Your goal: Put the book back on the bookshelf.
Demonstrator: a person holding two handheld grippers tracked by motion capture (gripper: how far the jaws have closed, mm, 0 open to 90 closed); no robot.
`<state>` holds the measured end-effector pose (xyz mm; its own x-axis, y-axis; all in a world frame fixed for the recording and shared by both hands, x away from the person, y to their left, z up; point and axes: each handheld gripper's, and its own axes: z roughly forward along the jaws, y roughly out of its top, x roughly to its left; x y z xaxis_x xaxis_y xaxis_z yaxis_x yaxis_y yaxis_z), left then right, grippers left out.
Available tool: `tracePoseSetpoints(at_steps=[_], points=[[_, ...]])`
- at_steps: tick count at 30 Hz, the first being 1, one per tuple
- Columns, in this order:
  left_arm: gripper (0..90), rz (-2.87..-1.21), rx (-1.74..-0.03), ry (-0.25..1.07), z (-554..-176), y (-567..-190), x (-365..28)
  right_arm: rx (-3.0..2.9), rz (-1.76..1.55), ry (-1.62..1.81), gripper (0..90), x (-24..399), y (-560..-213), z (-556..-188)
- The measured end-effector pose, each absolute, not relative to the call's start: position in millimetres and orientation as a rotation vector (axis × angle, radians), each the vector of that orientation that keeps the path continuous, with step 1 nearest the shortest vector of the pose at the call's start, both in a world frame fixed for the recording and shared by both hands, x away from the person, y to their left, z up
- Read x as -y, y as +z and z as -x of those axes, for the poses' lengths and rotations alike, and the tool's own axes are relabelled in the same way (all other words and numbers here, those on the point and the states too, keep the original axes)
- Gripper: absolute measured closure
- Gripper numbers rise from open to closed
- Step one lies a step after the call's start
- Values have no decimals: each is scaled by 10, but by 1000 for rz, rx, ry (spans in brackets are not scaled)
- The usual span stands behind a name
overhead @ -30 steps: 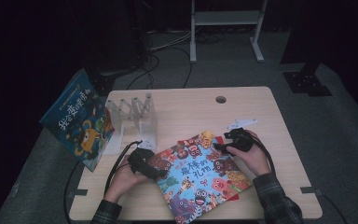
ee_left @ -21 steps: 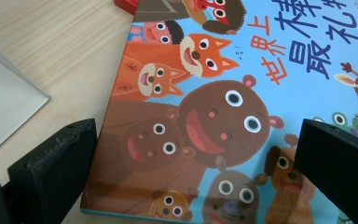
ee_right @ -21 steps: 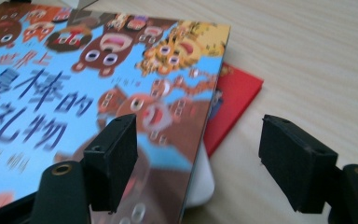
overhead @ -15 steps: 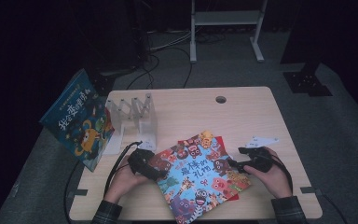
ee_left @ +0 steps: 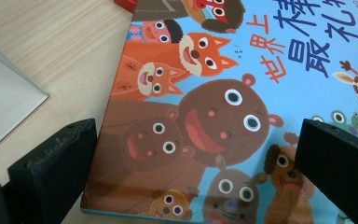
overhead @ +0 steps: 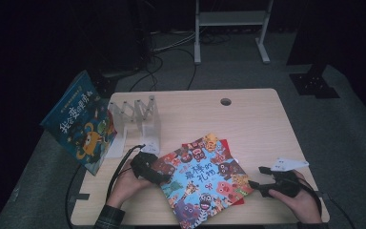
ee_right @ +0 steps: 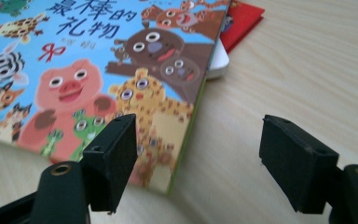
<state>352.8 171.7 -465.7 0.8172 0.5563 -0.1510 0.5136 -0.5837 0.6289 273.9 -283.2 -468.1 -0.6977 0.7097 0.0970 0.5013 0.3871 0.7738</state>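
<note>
Two hands low at the picture book [overhead: 202,174] — left gripper [overhead: 158,177] jaws parted over its corner, right gripper [overhead: 256,185] parted beside its edge.

— What sits on my bench [overhead: 248,119] off to the left?

— A clear folding rack [overhead: 140,119] stands upright near the back left part, its dividers fanned in a zigzag. A white sheet [overhead: 116,143] lies flat just beside its base.

— And past the edge?

— A blue picture book [overhead: 80,121] leans tilted at the left side of my bench, its cover facing up, an orange creature drawn on it.

— Anything else on the wood?

— A round cable hole [overhead: 226,101] near the back edge.

— Beyond that?

— A white metal frame [overhead: 231,28] stands on the grey floor [overhead: 343,119], dark cables [overhead: 171,57] trailing beside it, and a black base plate [overhead: 314,83] lies at the right.
</note>
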Motion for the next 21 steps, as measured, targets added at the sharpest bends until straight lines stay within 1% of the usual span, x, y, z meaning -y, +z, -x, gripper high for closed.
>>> tracePoseSetpoints(at_steps=[8,11,13,21], points=[[0,-2317,-785,75,-3513,-4651,-1718,-2390,-1108,1204,270,2952,-4800,-2537],[0,-2320,-783,76,-3508,-4649,-1718,-2398,-1113,1195,276,2939,-4847,-2540],[0,-2319,-786,73,-3501,-4649,-1715,-2409,-1110,1169,263,2914,-4869,-2563],[0,-2324,-784,65,-3473,-4643,-1725,-2404,-1112,1175,266,2905,-4863,-2615]])
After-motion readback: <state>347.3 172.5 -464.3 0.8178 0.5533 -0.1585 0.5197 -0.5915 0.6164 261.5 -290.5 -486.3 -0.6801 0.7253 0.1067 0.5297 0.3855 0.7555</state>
